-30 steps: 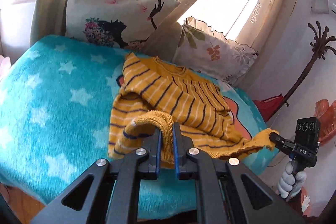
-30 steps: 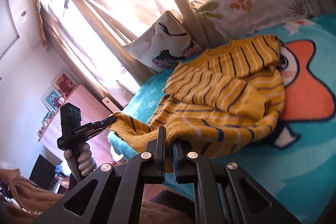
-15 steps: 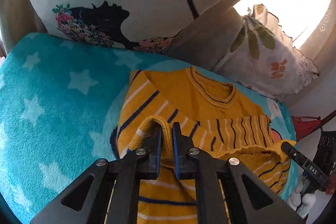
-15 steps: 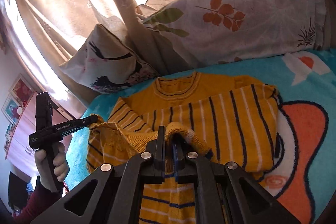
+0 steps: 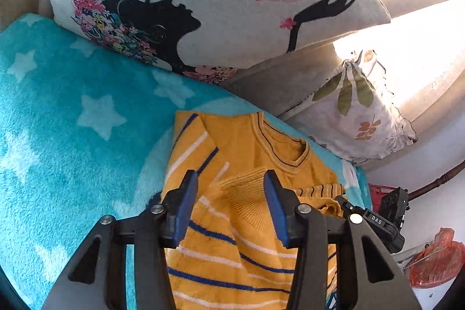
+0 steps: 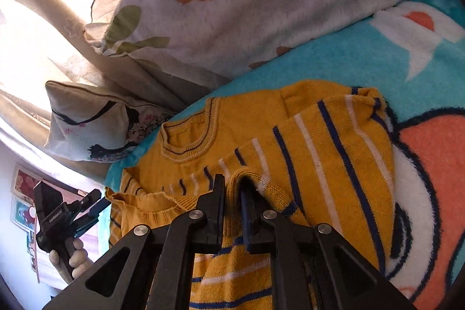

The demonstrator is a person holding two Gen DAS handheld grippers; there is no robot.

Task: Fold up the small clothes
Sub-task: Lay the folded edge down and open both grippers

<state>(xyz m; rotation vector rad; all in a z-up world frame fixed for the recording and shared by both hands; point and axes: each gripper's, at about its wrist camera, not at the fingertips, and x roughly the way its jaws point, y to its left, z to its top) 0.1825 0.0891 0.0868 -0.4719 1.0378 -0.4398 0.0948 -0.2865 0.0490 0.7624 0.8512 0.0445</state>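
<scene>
A small yellow sweater (image 5: pixel 232 222) with navy and white stripes lies on the turquoise blanket (image 5: pixel 72 135), its bottom hem folded up toward the collar (image 5: pixel 279 147). My left gripper (image 5: pixel 231 202) is open, its blue pads on either side of the ribbed hem, which rests loose between them. My right gripper (image 6: pixel 232 193) is shut on the hem of the sweater (image 6: pixel 319 153), pinching a fold just below the collar (image 6: pixel 189 141). The left gripper also shows in the right wrist view (image 6: pixel 96 205), at the sweater's far left edge. The right gripper shows in the left wrist view (image 5: pixel 343 201).
A white pillow with a woman's silhouette (image 5: pixel 203 5) and a leaf-print pillow (image 5: pixel 363 112) stand against the curtains behind the sweater. The blanket shows an orange cartoon patch (image 6: pixel 430 164) at the right. A red object (image 5: pixel 436 260) lies beyond the bed edge.
Both grippers carried the hem forward over the sweater toward the collar. The left gripper has opened and let the hem go; the right stays shut on it.
</scene>
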